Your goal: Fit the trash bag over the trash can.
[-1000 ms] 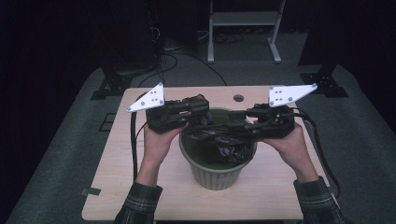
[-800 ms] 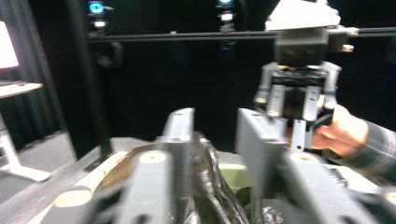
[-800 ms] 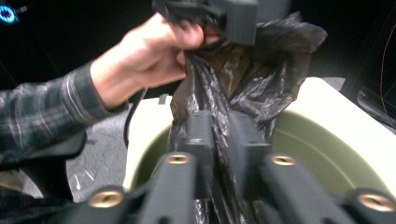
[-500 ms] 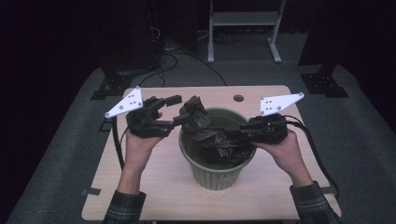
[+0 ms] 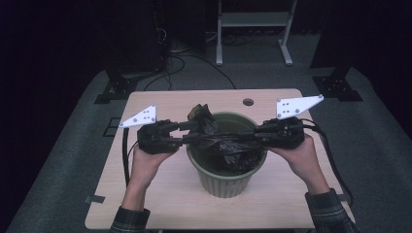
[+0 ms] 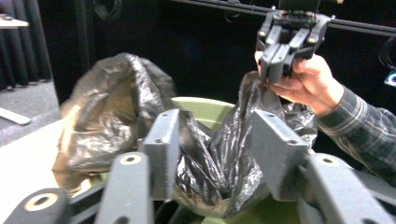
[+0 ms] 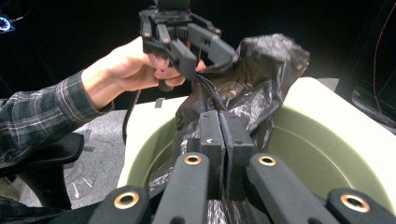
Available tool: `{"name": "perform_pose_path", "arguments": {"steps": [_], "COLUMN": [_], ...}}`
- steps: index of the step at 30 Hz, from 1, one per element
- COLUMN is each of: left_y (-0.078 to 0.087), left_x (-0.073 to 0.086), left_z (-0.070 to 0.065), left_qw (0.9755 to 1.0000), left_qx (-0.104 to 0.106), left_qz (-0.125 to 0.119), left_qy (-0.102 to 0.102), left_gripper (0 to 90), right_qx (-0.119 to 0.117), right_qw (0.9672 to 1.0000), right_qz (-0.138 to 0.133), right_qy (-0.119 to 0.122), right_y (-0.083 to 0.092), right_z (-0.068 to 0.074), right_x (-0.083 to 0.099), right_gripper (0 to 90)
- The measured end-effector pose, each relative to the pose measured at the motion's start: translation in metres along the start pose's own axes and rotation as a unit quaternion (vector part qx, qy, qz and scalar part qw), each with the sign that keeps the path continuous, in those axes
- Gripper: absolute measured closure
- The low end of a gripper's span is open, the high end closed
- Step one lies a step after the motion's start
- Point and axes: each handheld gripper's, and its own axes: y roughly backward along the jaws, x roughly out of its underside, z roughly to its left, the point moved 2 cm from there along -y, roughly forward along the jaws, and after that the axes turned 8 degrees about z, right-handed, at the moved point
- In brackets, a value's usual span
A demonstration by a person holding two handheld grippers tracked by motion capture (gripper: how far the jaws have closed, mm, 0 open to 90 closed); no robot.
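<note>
Two claws work a black bin bag (image 5: 228, 143) into the green pot (image 5: 226, 174): the right claw (image 5: 260, 132) pinches it, the left claw (image 5: 187, 132) gapes around a fold, likely spreading next.

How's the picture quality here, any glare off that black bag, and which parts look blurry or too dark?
High view: the table is evenly lit, the room beyond falls to black. Left gripper view: sheen glints off the black bag; the near jaws of the left gripper look soft. Right gripper view: dark background, bright highlights on the bag's folds, the green pot rim clear, the right gripper slightly blurred.
</note>
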Motion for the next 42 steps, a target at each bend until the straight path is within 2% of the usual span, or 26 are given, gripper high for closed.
{"name": "perform_pose_path", "arguments": {"steps": [2, 7, 10, 14, 15, 17, 18, 20, 22, 28, 31, 36, 42], "left_y": [-0.001, -0.004, -0.003, -0.001, -0.001, 0.000, 0.001, 0.005, 0.012, 0.030, 0.037, 0.035, 0.029], "left_x": [0.000, -0.003, -0.005, -0.007, -0.007, -0.008, -0.008, -0.007, -0.006, -0.002, 0.002, 0.002, 0.000], "left_z": [-0.001, -0.004, -0.006, -0.006, -0.006, -0.007, -0.007, -0.006, -0.005, -0.001, 0.003, 0.008, 0.016], "left_qw": [1.0000, 0.9998, 0.9996, 0.9996, 0.9996, 0.9995, 0.9995, 0.9995, 0.9994, 0.9987, 0.9987, 0.9987, 0.9990], "left_qx": [0.006, 0.011, 0.011, 0.011, 0.012, 0.010, 0.007, 0.002, -0.005, -0.030, -0.031, -0.028, -0.017], "left_qz": [-0.002, -0.008, -0.010, -0.012, -0.012, -0.014, -0.014, -0.019, -0.027, -0.040, -0.042, -0.043, -0.038], "left_qy": [-0.007, -0.017, -0.022, -0.025, -0.025, -0.028, -0.026, -0.025, -0.021, -0.014, -0.004, 0.005, 0.016], "left_gripper": [62.8, 65.0, 65.0, 65.0, 65.0, 64.1, 62.7, 58.6, 53.8, 45.7, 46.1, 46.1, 51.4], "right_qx": [0.011, 0.037, 0.035, 0.024, 0.022, 0.015, 0.007, 0.002, -0.003, -0.006, -0.007, -0.007, -0.008], "right_qw": [0.9999, 0.9992, 0.9993, 0.9992, 0.9988, 0.9982, 0.9980, 0.9982, 0.9982, 0.9985, 0.9986, 0.9988, 0.9988], "right_qz": [-0.003, -0.006, 0.006, 0.029, 0.041, 0.056, 0.061, 0.059, 0.060, 0.055, 0.053, 0.048, 0.047], "right_qy": [0.000, 0.011, 0.011, 0.014, 0.013, 0.012, 0.012, 0.009, 0.006, 0.001, -0.001, -0.002, -0.002], "right_y": [0.004, 0.011, 0.005, -0.012, -0.017, -0.024, -0.026, -0.027, -0.026, -0.023, -0.022, -0.021, -0.019], "right_z": [0.000, -0.003, -0.009, -0.014, -0.015, -0.016, -0.016, -0.016, -0.016, -0.017, -0.017, -0.017, -0.017], "right_x": [-0.002, -0.015, -0.020, -0.018, -0.017, -0.015, -0.013, -0.012, -0.011, -0.009, -0.008, -0.007, -0.005], "right_gripper": [79.9, 70.4, 69.1, 68.8, 69.5, 80.6, 80.7, 82.0, 90.0, 90.0, 90.0, 90.0, 90.0]}}
